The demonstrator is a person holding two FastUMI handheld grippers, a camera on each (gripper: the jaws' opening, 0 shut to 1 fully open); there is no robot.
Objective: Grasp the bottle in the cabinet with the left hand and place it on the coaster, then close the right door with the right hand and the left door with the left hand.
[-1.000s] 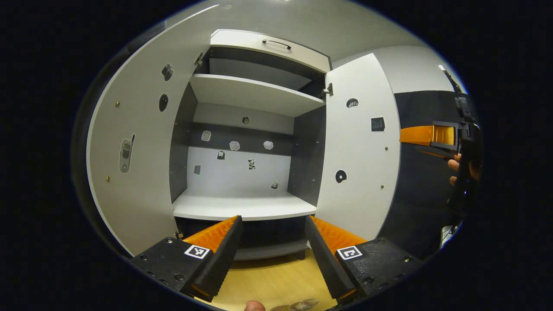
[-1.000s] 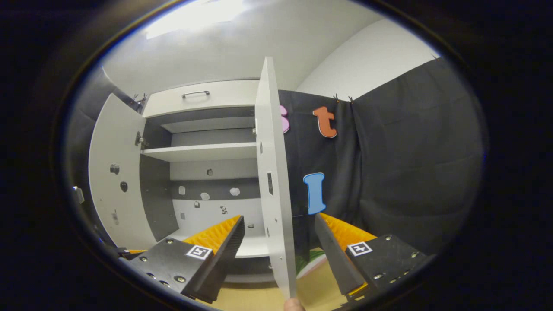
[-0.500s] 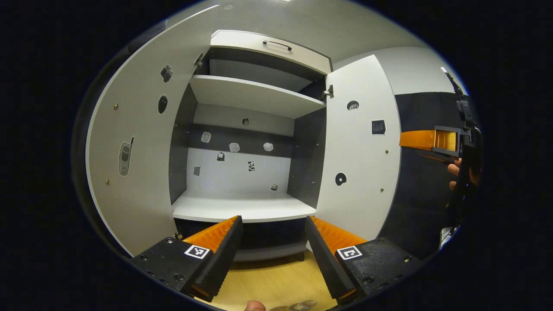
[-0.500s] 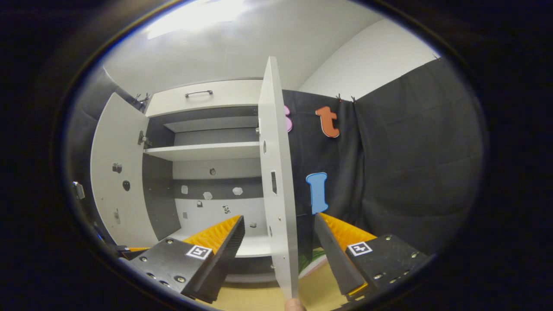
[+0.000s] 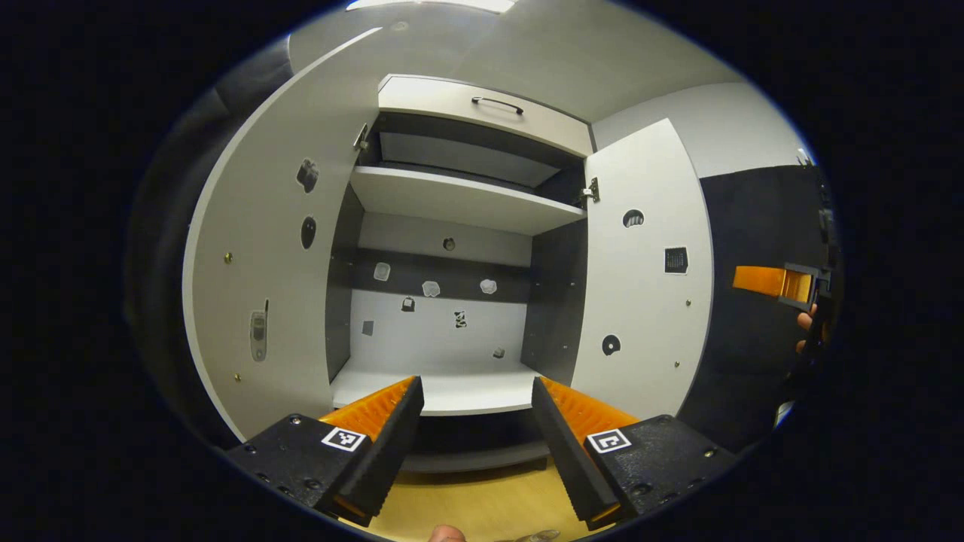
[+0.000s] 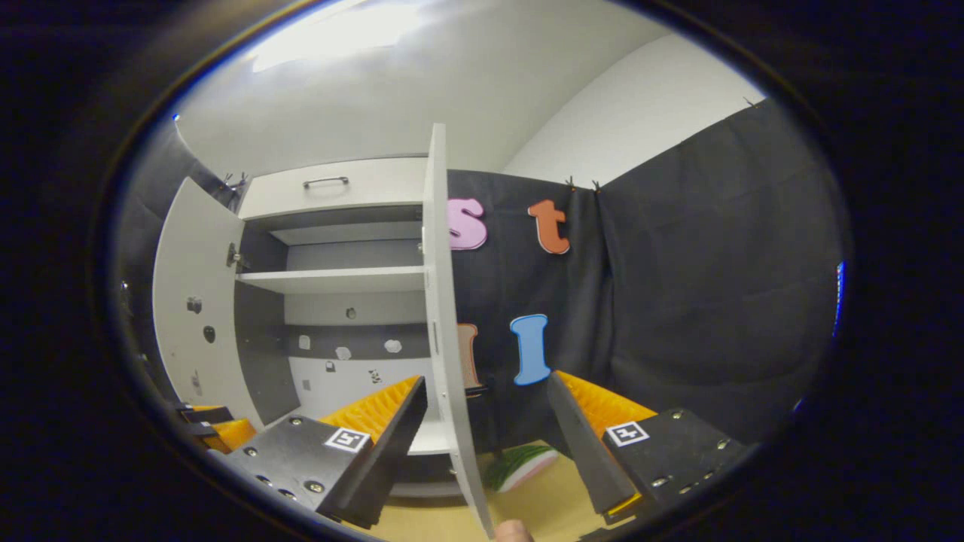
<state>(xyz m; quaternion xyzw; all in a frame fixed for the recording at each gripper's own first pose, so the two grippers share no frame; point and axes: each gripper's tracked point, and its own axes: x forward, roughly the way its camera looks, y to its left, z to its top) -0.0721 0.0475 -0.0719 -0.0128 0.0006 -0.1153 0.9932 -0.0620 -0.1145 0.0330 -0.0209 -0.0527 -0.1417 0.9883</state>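
The white cabinet (image 5: 459, 203) stands with both doors swung wide. Its left door (image 5: 263, 278) and right door (image 5: 640, 293) carry small stickers. My left gripper (image 5: 476, 384) is open in front of the lower shelf (image 5: 444, 393), with nothing between its fingers. A bit of a clear shiny thing (image 5: 538, 536) peeks in at the bottom edge below it. My right gripper (image 6: 486, 378) is open too; the right door (image 6: 444, 339) shows edge-on ahead of it, in line with the gap, untouched. From the left gripper view, the right gripper (image 5: 783, 282) is beyond the right door's outer face.
A wooden tabletop (image 5: 474, 500) lies under the cabinet. A green and pink flat thing (image 6: 520, 465) lies on it behind the right door. Black cloth (image 6: 678, 286) hangs to the right. The left gripper (image 6: 215, 430) sits low at the left in the right gripper view.
The left gripper has drawn back, so the cabinet looks smaller and lower. The right gripper has moved right, past the right door's edge, more toward its outer side. Both stay open.
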